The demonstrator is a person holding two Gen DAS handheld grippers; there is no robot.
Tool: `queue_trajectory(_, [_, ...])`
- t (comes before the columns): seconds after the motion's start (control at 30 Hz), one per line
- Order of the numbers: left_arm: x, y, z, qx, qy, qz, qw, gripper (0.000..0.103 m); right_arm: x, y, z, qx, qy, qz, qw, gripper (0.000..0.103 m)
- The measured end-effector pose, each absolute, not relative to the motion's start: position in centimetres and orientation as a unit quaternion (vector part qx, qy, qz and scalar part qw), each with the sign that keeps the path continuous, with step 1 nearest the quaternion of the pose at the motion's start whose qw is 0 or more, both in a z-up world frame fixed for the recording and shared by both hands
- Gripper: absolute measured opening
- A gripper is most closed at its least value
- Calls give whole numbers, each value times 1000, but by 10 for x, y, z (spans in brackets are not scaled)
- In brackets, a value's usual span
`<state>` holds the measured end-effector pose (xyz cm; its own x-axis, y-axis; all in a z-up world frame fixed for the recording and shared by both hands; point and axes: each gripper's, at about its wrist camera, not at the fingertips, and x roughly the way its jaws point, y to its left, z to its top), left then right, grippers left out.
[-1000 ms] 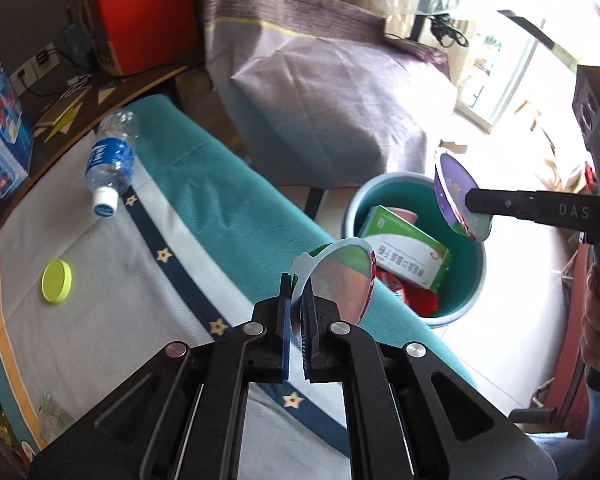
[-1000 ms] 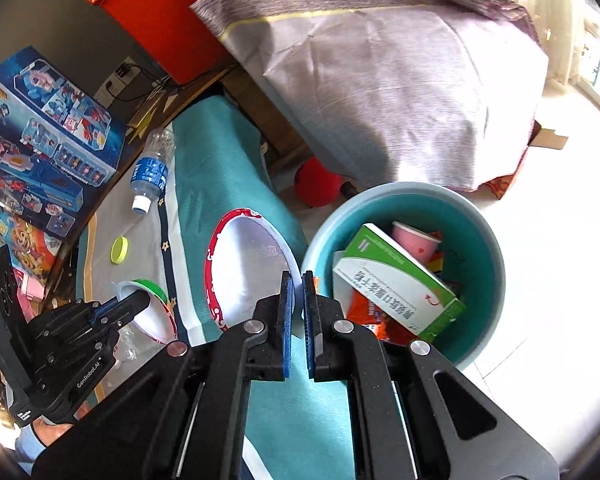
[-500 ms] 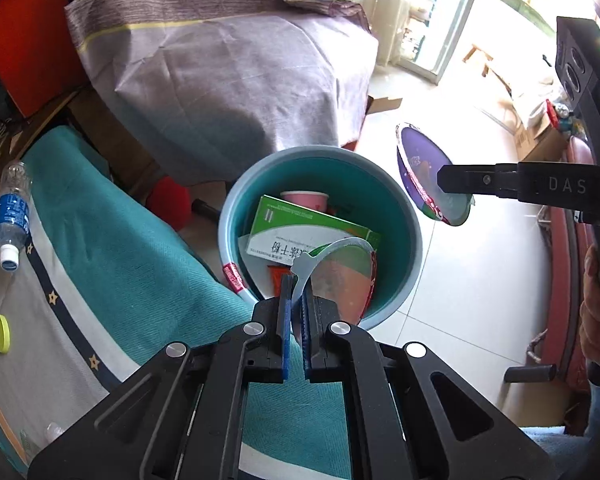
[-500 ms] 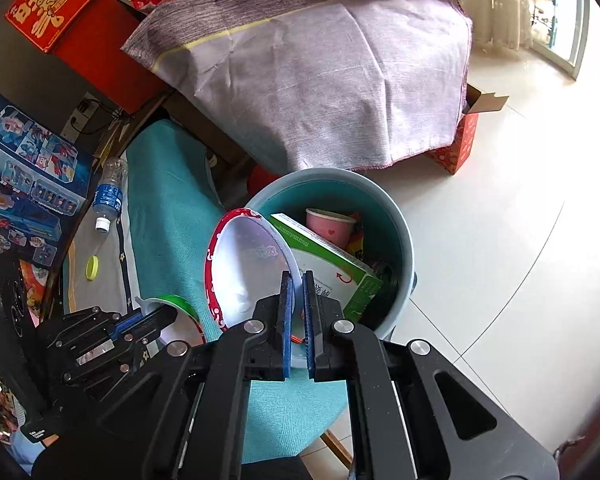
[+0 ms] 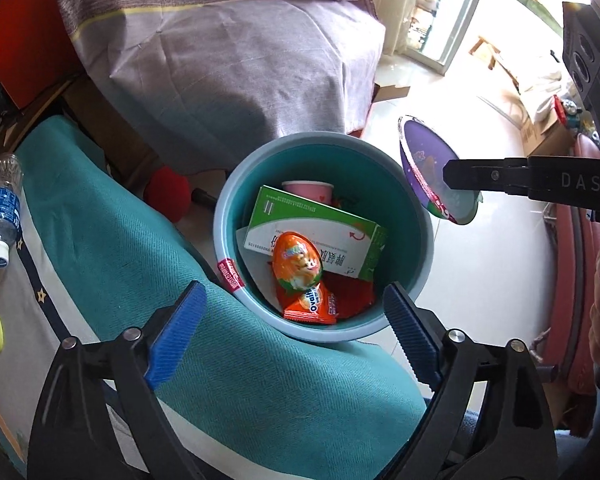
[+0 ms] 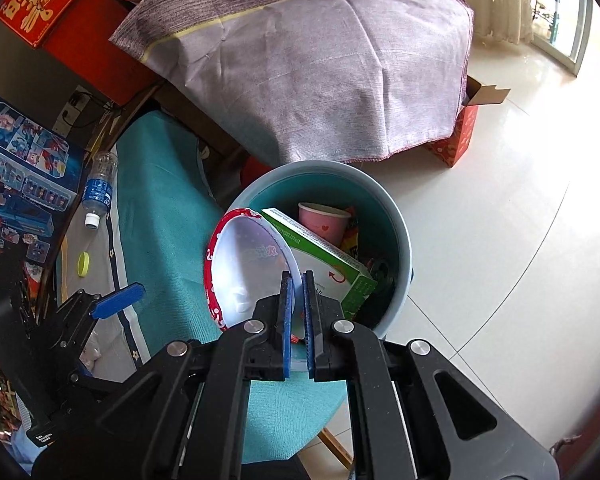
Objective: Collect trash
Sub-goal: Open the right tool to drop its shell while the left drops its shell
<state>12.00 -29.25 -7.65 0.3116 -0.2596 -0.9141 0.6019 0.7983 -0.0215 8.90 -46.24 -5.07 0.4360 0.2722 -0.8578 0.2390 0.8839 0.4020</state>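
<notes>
Plate (image 6: 248, 268), red-rimmed, pinched on edge in the right claw (image 6: 297, 312), hangs just over the bin's (image 6: 400, 236) near rim; left claw (image 5: 296, 332) opening above it (nothing between its pads).

Bin (image 5: 422, 216) mouth open (box (image 5: 316, 236) inside)

Purple cloth (image 5: 236, 64) draped over furniture, red box (image 6: 52, 4), toy box (image 6: 16, 176), white tiled floor (image 6: 520, 220)
</notes>
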Motion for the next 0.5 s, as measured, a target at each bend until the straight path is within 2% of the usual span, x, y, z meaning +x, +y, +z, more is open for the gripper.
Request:
queue_trajectory(0.13, [116,-287,-78,171,521,-270,791,95,91,-456,-53,231,540,12,809,6])
queue_trajectory(0.23, [112,-283,-81,176,524,-269,789,95,93,-450,-54,222,546,10,807,9])
queue_trajectory(0.27, [112,-282,-82,177,525,-268,788,95,94,-448,-55,220,550,10,806,13])
queue_trajectory(0.37, [110,-278,-83,178,528,-268,786,95,94,-443,-53,213,549,5,808,61])
queue_trajectory(0.43, [109,-274,-83,175,528,-268,787,95,96,-439,-51,205,550,4,809,63])
queue_trajectory(0.5, [109,-270,-82,170,528,-268,788,95,97,-437,-52,209,555,2,805,79])
